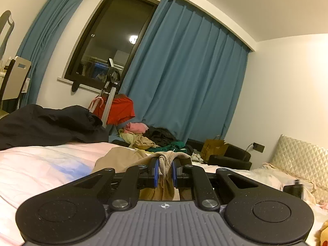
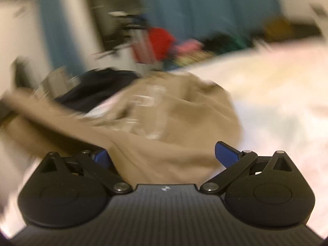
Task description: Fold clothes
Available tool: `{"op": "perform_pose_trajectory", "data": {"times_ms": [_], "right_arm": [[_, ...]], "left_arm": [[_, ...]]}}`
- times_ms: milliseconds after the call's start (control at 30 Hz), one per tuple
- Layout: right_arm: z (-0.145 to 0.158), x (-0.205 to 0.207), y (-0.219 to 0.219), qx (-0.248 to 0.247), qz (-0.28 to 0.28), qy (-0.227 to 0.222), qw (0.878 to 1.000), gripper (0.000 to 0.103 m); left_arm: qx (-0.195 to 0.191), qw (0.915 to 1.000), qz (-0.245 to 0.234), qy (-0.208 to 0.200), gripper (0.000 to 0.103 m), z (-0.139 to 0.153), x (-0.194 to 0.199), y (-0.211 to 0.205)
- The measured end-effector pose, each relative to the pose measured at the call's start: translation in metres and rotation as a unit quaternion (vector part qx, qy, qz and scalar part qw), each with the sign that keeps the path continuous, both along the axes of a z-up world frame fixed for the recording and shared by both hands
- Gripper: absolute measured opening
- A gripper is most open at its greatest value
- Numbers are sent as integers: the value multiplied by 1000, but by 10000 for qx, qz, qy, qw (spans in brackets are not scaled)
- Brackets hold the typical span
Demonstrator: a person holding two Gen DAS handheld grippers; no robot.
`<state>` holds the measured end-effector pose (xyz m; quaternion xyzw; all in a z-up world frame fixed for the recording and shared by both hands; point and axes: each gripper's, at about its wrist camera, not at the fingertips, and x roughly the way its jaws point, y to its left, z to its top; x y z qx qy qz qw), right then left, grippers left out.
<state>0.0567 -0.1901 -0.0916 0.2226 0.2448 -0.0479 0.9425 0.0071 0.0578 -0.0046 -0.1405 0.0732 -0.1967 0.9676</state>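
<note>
Pinching a ribbed edge of the tan garment [image 1: 164, 164], the left tongs [image 1: 164, 172] are clamped tight; right tongs [image 2: 164, 155] gape wide, garment [image 2: 164, 112] bunched at 12 o'clock on the bed [image 2: 276, 94].

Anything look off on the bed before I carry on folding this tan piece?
The tan garment lies bunched and crumpled on the bed, not flat. The left gripper pinches a ribbed edge; the right gripper is open over the cloth. A dark garment is heaped beside it. The right view is motion-blurred.
</note>
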Motion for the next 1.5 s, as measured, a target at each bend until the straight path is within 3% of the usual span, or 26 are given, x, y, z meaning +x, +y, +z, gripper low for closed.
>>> {"op": "perform_pose_trajectory", "data": {"times_ms": [33,100,167,233,267,300,367,500,667,933,1000,1067,1167,1333,1500], "right_arm": [[-7,2,-11,244,-272,196,9991,103],[-21,11,-23,224,-543,657,9961,103],[-35,18,-27,93,-406,1269,9910,103],[-35,19,-26,-93,-504,1336,9897,102],[-35,19,-26,-190,-567,1339,9892,96],[-28,15,-24,-420,-688,1135,9903,91],[-11,9,-22,-851,-902,600,9905,67],[12,1,-24,-1015,-960,-255,9899,61],[9,7,-29,-539,-611,-257,9963,13],[26,-2,-20,-437,-375,-366,9977,10],[30,-6,-20,-453,-377,-490,9971,10],[33,-10,-18,-489,-364,-611,9963,10],[38,-14,-14,-561,-310,-792,9948,10],[48,-22,-9,-733,-335,-1080,9909,10],[45,-20,-21,-776,-740,-889,9902,11]], "left_arm": [[22,10000,3,-16,13,0,0,-1],[47,10000,35,-56,13,0,-1,-3],[45,9999,90,-61,13,0,-2,-2],[57,9998,162,-36,13,0,-2,-2],[70,9997,219,-13,13,0,-2,-1],[75,9996,264,26,13,-1,-2,0],[69,9993,324,151,13,-1,0,1],[149,9981,393,446,13,-6,7,2],[232,9961,305,800,14,-15,16,0],[795,9872,45,1384,18,-36,31,-16],[955,9836,-94,1525,23,-44,35,-22],[1162,9797,-212,1618,39,-50,38,-31],[1602,9724,-290,1673,47,-62,41,-45],[2142,9645,124,1542,51,-73,45,-56],[2081,9626,820,1529,58,-68,46,-43]]}}
